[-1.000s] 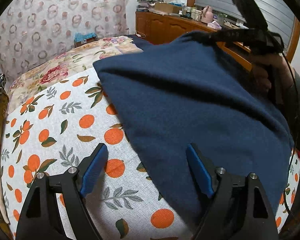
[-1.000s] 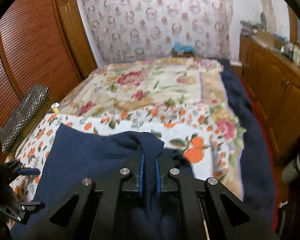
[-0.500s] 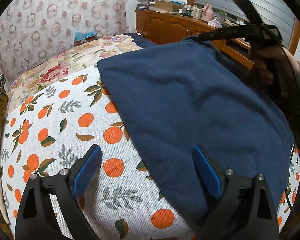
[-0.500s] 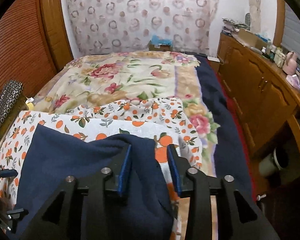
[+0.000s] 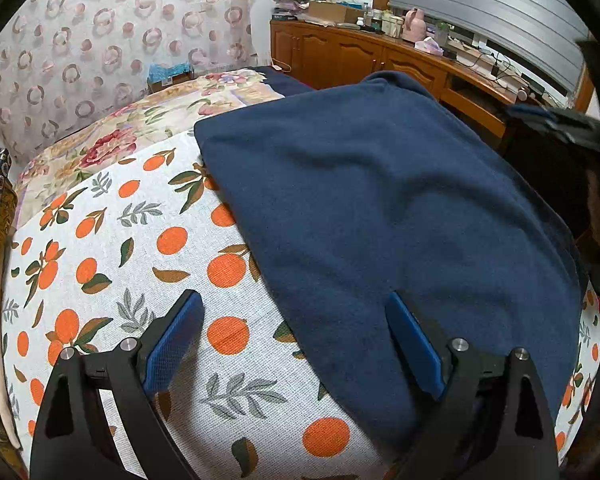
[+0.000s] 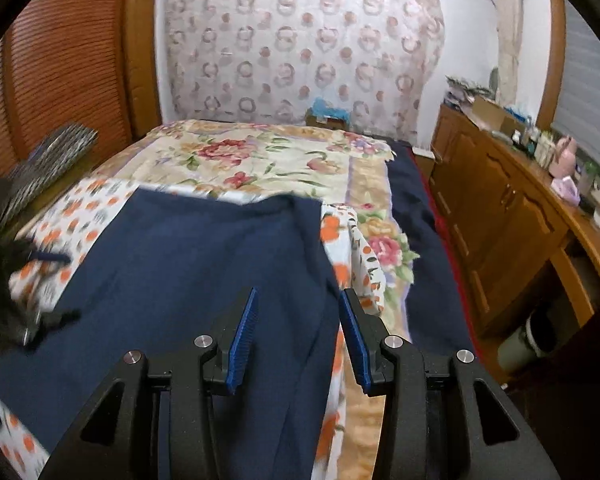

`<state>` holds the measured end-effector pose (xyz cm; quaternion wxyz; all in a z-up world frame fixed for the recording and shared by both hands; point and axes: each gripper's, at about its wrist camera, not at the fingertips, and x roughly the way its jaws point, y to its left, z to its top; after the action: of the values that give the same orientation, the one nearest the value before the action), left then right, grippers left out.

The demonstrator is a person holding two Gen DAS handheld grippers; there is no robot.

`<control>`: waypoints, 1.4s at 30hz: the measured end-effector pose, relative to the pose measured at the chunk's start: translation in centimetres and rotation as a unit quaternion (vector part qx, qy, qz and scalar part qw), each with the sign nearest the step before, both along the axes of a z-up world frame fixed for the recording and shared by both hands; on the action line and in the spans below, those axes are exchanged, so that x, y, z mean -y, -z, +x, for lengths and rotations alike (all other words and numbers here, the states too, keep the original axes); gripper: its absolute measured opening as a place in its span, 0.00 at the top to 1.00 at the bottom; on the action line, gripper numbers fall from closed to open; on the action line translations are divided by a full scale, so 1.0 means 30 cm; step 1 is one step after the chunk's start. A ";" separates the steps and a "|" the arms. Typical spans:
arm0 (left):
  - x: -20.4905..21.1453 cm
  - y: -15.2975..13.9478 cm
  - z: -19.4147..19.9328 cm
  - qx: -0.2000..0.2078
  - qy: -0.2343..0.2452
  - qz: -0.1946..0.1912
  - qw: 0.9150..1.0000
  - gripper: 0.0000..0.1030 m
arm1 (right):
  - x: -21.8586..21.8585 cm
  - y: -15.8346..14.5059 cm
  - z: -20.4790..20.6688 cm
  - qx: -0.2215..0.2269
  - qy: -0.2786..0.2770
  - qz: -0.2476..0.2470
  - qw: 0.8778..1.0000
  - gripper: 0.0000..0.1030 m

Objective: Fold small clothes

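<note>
On the bed's orange-print sheet (image 5: 112, 240) the navy garment (image 5: 380, 208) lies flat, running lower right to upper centre, its near edge between the wide-open left hand-held gripper (image 5: 296, 344), while the half-open, just-released right hand-held gripper (image 6: 298, 340) straddles its right edge.

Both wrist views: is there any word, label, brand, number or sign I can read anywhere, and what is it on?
No text can be read in either view.
Small box at the head of the bed: a pale label shows, too small to read.
Bottles and jars on the wooden sideboard: any labels are too small and blurred.
Navy garment and orange-print cloth: no tag or print lettering visible.
</note>
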<state>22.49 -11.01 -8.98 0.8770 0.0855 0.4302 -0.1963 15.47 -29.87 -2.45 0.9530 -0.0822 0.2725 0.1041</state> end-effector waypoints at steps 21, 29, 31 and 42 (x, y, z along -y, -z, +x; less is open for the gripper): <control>0.007 -0.056 -0.353 0.007 0.016 -0.042 0.999 0.32 | 0.061 0.084 -0.354 -0.040 0.026 0.048 0.998 0.58; 0.000 -0.006 -0.388 -0.010 0.021 -0.046 0.999 0.32 | 0.091 0.137 -0.365 -0.062 0.032 0.052 0.996 0.58; -0.005 -0.005 -0.392 -0.010 0.024 -0.050 0.998 0.35 | 0.095 0.144 -0.359 -0.068 0.036 0.054 0.996 0.58; -0.016 -0.001 -0.420 -0.007 0.025 -0.058 0.998 0.41 | 0.099 0.135 -0.359 -0.068 0.053 0.032 0.996 0.58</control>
<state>9.88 -10.53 -8.94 0.8721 0.0441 0.4221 -0.2434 4.70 -32.85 -6.49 0.9386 -0.0299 0.3371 0.0677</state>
